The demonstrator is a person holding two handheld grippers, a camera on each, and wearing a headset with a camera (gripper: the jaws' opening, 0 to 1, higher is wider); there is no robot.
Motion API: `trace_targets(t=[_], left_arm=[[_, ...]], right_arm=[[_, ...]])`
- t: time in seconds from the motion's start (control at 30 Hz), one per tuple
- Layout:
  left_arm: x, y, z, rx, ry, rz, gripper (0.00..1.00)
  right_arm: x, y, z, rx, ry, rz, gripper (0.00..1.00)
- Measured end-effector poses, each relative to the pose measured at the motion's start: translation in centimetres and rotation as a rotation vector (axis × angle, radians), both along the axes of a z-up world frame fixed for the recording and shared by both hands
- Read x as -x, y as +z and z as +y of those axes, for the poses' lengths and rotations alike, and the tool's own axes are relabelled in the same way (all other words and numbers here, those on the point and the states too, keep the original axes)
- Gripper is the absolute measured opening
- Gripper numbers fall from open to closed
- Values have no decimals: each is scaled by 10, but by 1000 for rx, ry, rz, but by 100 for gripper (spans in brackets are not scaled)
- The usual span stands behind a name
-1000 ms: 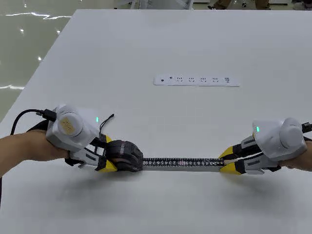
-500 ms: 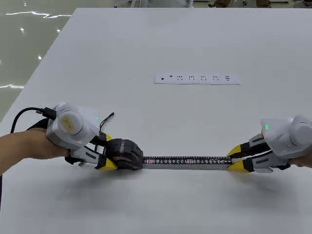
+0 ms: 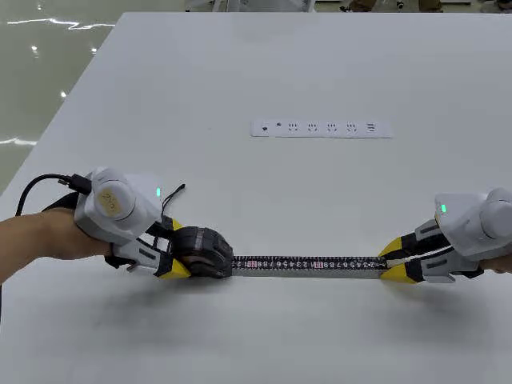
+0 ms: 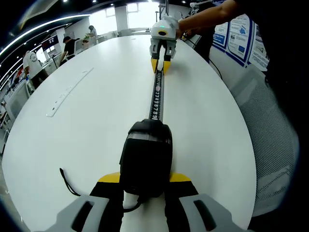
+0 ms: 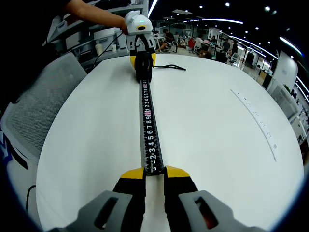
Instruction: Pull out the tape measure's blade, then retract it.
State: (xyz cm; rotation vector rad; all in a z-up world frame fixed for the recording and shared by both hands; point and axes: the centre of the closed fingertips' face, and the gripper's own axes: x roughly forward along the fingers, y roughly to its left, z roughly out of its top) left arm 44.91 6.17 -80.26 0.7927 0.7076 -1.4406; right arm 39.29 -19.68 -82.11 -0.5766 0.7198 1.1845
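**Blade drawn out across the desk, held at both ends**

The white desk (image 3: pixel 320 64) carries a flat white power strip (image 3: pixel 321 128) well apart from the work, toward its far side. Near the person, the tape measure (image 3: pixel 204 252) lies on the desk in its black case. The left gripper (image 3: pixel 178 250) has its jaws pressed against the case's two sides, pinching it. The blade (image 3: pixel 308 264) runs out of the case low along the desk to the right gripper (image 3: pixel 392 261), whose yellow-tipped jaws are pressed together on the blade's free end.

The pull-out looks largely done, with retraction to come. The main risk, as I judge it, is the blade's end slipping from the thin pinch, or being let go outright. The spring would then whip the blade back into the case and could jerk the case in the left gripper's hold. A hard sideways pull could also kink the blade.

The case is the one housing here, and the undrawn rest of the blade sits coiled inside it, hidden.
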Motion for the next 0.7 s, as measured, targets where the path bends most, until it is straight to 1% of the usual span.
trace_targets(t=[0.13,0.27,0.3,0.7], left_arm=[[0,0,0,-13,-6,-2,30],[0,0,-2,-12,-12,0,30],[0,-1,-3,-20,-18,-4,30],[0,-1,-2,-33,-28,1,31]], right_arm=[[-1,0,0,7,2,2,13],[0,0,1,30,28,-1,13],[0,0,1,33,31,1,13],[2,-1,1,44,45,14,14]])
